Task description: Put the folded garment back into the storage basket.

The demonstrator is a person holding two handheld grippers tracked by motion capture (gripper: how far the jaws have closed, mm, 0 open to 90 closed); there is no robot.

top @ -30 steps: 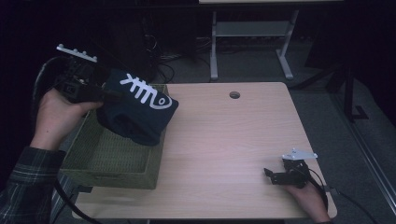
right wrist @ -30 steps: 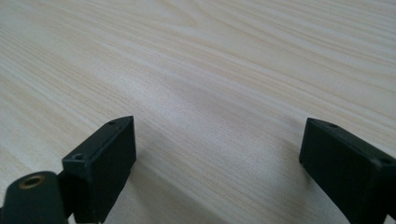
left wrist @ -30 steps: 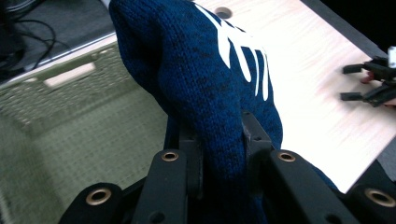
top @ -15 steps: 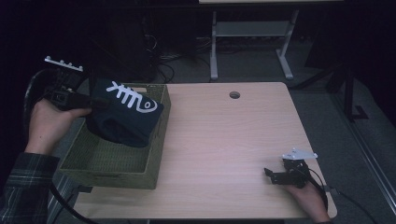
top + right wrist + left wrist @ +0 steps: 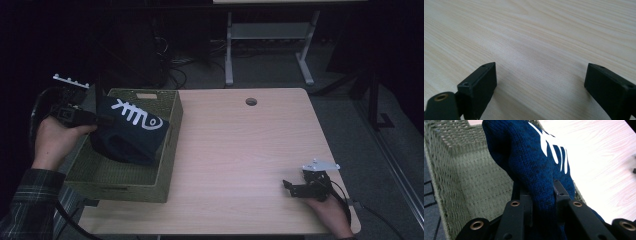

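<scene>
While the left gripper [image 5: 541, 202] pinches a fold of the navy knit garment [image 5: 131, 131], the cloth hangs over the woven basket [image 5: 120, 187] at the table's nine o'clock — soft, light, limp; a bunched fold holds best. Right gripper [image 5: 289, 186] rests at five o'clock, jaws spread.

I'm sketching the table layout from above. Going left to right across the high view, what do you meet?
Left gripper → dark blue knitted garment it holds → green woven basket → round hole in the table → right gripper.

No readable text; the blue knit [image 5: 131, 134] bears a white fishbone sign.
</scene>
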